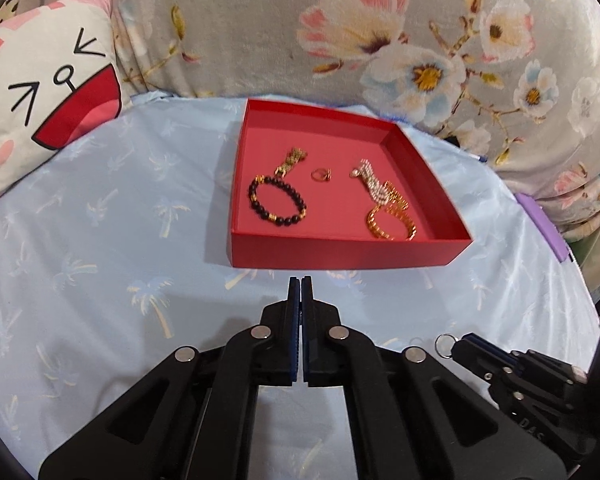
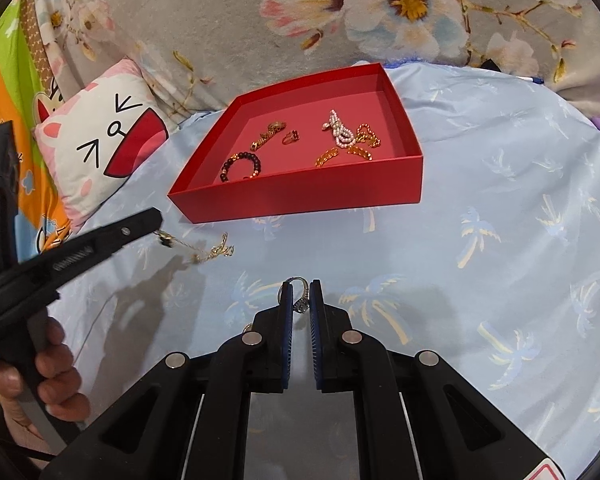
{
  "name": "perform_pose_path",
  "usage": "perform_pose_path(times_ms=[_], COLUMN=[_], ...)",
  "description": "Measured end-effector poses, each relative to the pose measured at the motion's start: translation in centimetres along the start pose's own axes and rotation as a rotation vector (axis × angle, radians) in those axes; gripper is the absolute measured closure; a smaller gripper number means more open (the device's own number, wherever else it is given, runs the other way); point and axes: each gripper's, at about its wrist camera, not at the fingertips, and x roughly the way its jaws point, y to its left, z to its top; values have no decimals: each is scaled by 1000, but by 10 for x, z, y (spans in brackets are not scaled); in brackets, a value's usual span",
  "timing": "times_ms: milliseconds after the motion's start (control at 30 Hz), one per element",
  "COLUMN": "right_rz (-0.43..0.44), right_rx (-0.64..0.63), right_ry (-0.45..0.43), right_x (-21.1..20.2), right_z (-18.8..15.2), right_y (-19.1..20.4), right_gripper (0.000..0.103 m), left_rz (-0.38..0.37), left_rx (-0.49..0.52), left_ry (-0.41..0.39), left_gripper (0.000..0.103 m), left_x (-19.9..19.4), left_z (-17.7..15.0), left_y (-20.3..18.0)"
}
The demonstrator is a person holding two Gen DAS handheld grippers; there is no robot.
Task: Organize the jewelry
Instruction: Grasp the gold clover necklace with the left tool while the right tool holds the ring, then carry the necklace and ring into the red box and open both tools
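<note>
A silver ring (image 2: 300, 294) is pinched between the right gripper (image 2: 301, 286) pads, lifted off the blue sheet (image 2: 500, 208), presumably for carrying to the red tray (image 2: 300, 196), where bracelets are already laid. The left gripper (image 1: 300, 284) is pressed together; whether the thin chain (image 2: 214, 251) is caught at its tip cannot be told. Ring detail is blurred.

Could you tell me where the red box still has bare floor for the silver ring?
The box floor is bare along its back wall, behind the small ring, and between the bead bracelet and gold chain. The right side, around the pearl piece, is crowded. The right gripper holds the silver ring.
</note>
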Motion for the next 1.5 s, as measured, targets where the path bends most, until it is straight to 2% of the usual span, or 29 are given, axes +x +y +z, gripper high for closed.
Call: perform_pose_path(times_ms=[200,400,633,800,867,1033,1333,1500], right_rz=[12,8,24,48,47,39,-34,-50], right_rx=[-4,-40,-63,-42,-34,-16,-24,-27], right_ry=[-47,-109,-138,-122,-111,-79,9,39], right_x=[-27,-57,-61,-34,-17,32,116,136], right_z=[14,48,105,151,168,198,209,205], right_y=[0,5,9,0,-6,-20,-42,-46], right_gripper=[95,95,95,95,95,95,95,95], left_rz=[-36,-94,-74,-65,-79,-47,-23,-29], left_rx=[13,41,103,97,82,83,84,72], left_ry=[-44,-92,-175,-201,-196,-168,-93,-83], left_gripper=[103,103,103,103,103,103,103,103], left_x=[-36,-70,-79,-56,-38,13,99,125], left_z=[22,63,119,158,173,194,206,208], left_y=[-8,-22,-41,-45,-44,-42,-37,-37])
